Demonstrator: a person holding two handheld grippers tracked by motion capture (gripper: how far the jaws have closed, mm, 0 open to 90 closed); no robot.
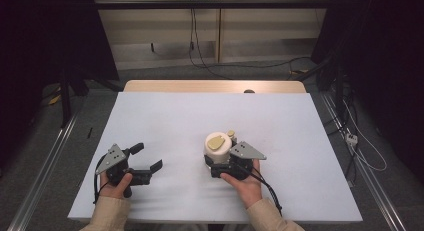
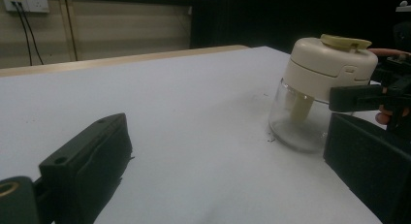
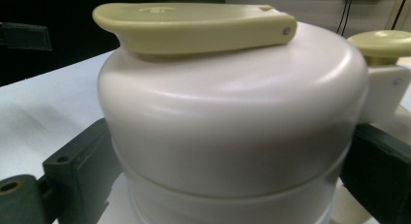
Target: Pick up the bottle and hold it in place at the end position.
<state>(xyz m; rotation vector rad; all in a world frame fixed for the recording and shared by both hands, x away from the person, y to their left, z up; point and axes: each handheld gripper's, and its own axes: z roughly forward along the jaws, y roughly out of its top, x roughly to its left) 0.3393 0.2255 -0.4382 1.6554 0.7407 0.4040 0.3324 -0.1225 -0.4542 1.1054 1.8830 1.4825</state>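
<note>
High view, one lidded jar (image 1: 218, 145), two hand-held grippers, left hand-held gripper (image 1: 146, 159), right hand-held gripper (image 1: 218, 166).

In the lower left of the high view, the left hand (image 1: 116, 185) holds the black two-jaw left gripper (image 1: 146, 157), jaws spread. Lower centre, the right hand (image 1: 243, 180) holds the black right gripper (image 1: 220, 163), jaws clasping a cream-lidded jar (image 1: 218, 144).

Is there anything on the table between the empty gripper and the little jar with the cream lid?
No, nothing visible. The left gripper sits open, and bare white table lies between it and the clear glass jar with the cream lid. The right gripper has its black jaws around that jar.
</note>
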